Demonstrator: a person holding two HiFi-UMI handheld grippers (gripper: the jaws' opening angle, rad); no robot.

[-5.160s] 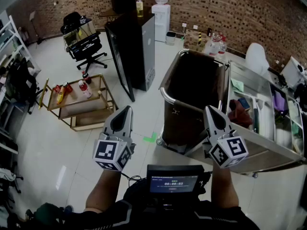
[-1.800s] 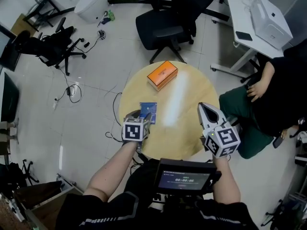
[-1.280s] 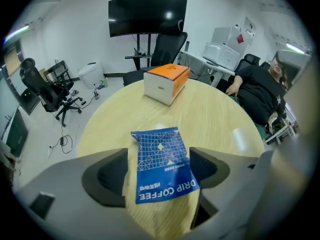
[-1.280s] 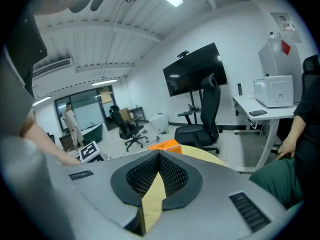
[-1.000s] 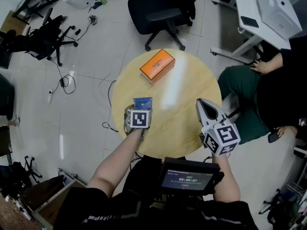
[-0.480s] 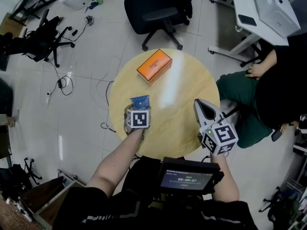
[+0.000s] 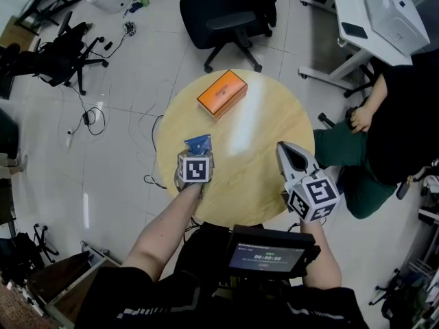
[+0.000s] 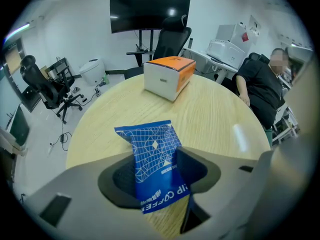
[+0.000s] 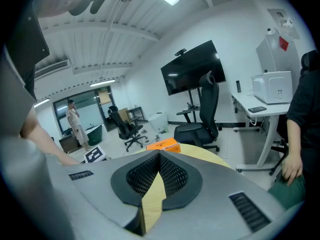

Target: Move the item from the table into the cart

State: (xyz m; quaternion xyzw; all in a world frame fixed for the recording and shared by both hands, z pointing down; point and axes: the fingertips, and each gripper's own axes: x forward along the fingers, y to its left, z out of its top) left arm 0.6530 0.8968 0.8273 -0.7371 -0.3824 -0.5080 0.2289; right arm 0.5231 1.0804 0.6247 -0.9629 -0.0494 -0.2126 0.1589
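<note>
A blue coffee packet lies near the left edge of the round wooden table. My left gripper points steeply down over it. Its jaws have just been closing, and in the left gripper view the pads press both sides of the packet, which buckles upward between them. An orange box sits at the table's far side, also seen ahead. My right gripper hovers over the table's right edge, jaws shut with nothing in them. The cart is out of view.
A black office chair stands beyond the table. A seated person is close to the table's right side. A white desk with a printer is at the far right. More chairs and cables lie on the floor at the left.
The view went from the cart to the round table. Over the last second the left jaws closed in on the blue packet, which now looks crumpled. The right gripper stayed put.
</note>
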